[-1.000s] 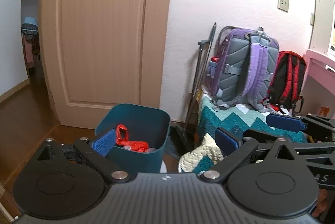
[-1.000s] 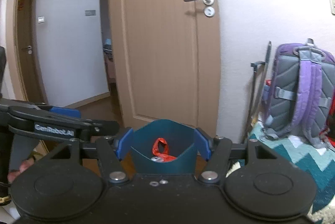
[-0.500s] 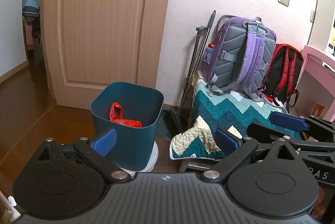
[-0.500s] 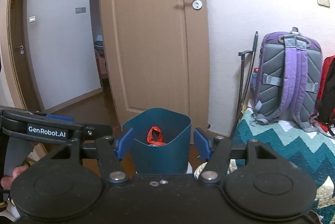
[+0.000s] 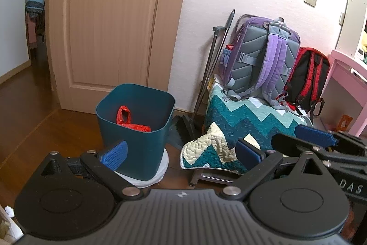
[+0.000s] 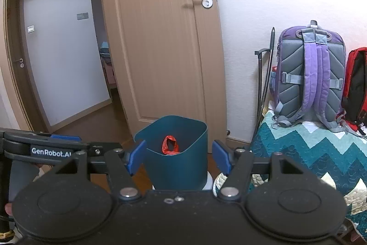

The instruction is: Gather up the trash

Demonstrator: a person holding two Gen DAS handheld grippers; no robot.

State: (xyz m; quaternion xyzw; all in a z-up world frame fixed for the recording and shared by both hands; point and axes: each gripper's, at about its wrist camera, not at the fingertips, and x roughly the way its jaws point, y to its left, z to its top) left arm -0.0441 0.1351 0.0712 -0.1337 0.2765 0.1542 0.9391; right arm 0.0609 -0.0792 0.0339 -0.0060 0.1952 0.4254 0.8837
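Take the dark teal square plastic bin [image 5: 135, 123] as your landmark. To its left, your left gripper [image 5: 181, 154] hangs released, its blue pads spread wide with nothing between them; one pad overlaps the bin's near wall in the picture, though I can't tell that it touches. Inside the bin lies the crumpled red plastic wrapper [image 5: 129, 120], so that piece of trash already looks delivered. To the bin's right your right gripper [image 6: 179, 159] is likewise slack and empty, its pads framing the bin without closing on it.

You seem to be between pickups. I'd judge the next move is to turn away and hunt for more litter, then close on it cleanly.

The left wrist view alone shows the white base [image 5: 160, 170] under the bin, the dustpan and broom [image 5: 183, 128] just right of it, and a pink desk [image 5: 344, 75] far right. The right wrist view alone shows the open doorway [image 6: 59, 66] left of the bin.
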